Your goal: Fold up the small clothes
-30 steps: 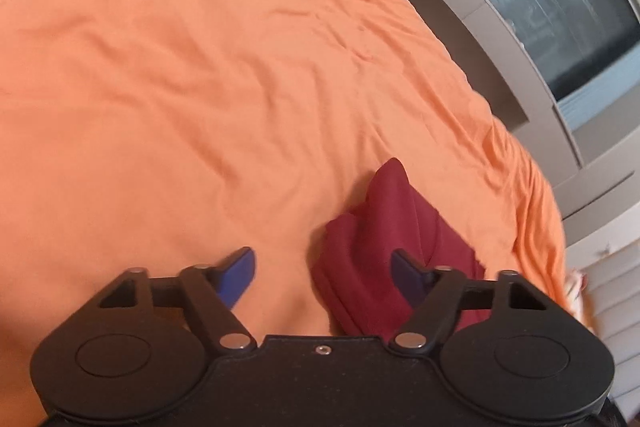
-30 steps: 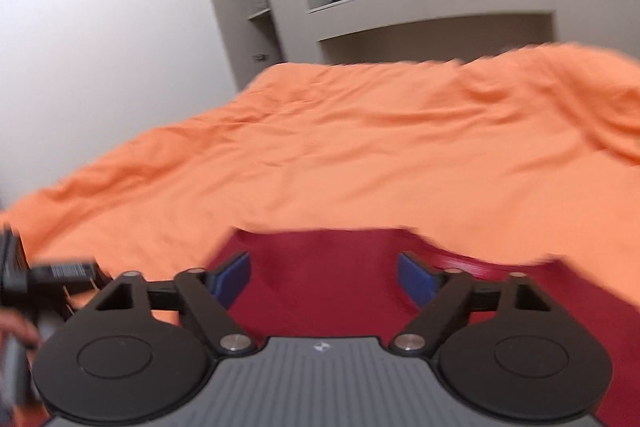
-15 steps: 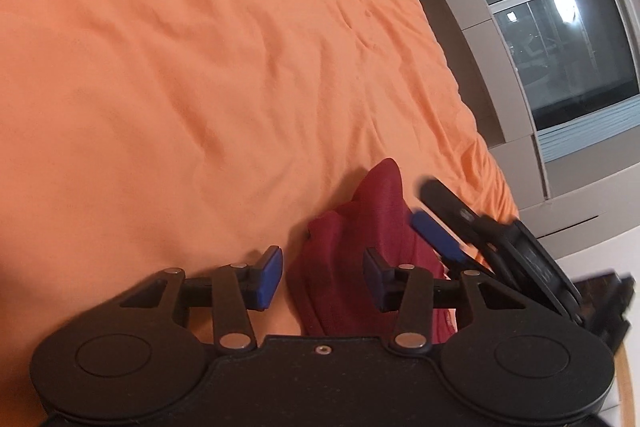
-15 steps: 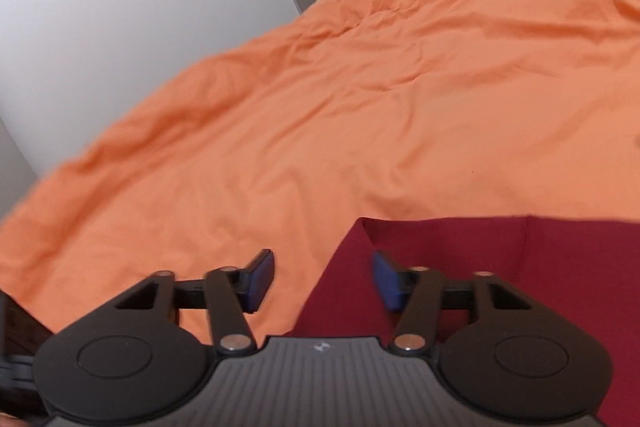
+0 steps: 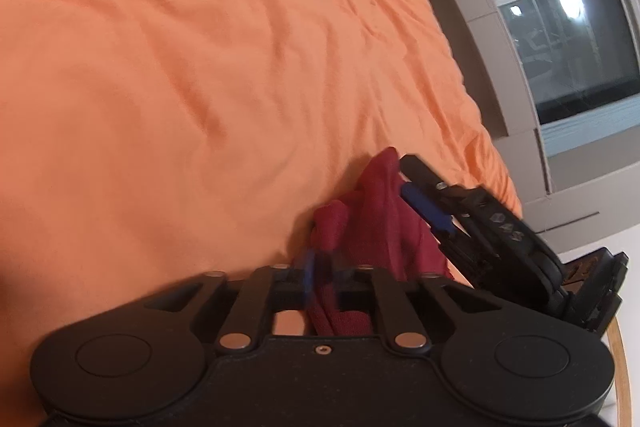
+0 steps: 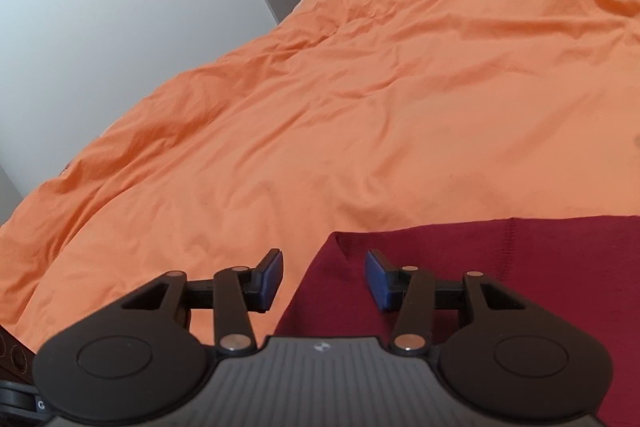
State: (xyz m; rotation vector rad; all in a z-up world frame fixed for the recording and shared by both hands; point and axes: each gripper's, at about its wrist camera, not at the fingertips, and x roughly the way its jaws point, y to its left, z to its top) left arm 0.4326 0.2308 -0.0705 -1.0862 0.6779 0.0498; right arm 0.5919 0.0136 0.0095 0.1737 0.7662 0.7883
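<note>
**A:** So where are we in the fold? All I get is a big bed (image 6: pixel 360 115) with an orange cover, and a dark red garment (image 6: pixel 520 267) lying on it at the near edge.

**B:** Looks like the grab-the-corners step to me. The left tongs (image 5: pixel 318 267) are clenched on a bunched bit of the red cloth, you can see it pinched right between the blue pads (a little blurry, but the fabric clearly runs through them). The right tongs (image 6: pixel 324 277) are released, jaws apart, sitting over the garment's left corner with one pad above the orange cover and the other above the red.

**A:** Nothing folded yet then?

**B:** Can't really tell. From the right camera the piece lies flat with a straight far edge, from the left one it's a rumpled heap.

**A:** Next move?

**B:** My guess: lower the right tongs so that corner sits between the pads, close on it, then lift both ends together. Catching the orange cover along with it is the thing to avoid.
</note>
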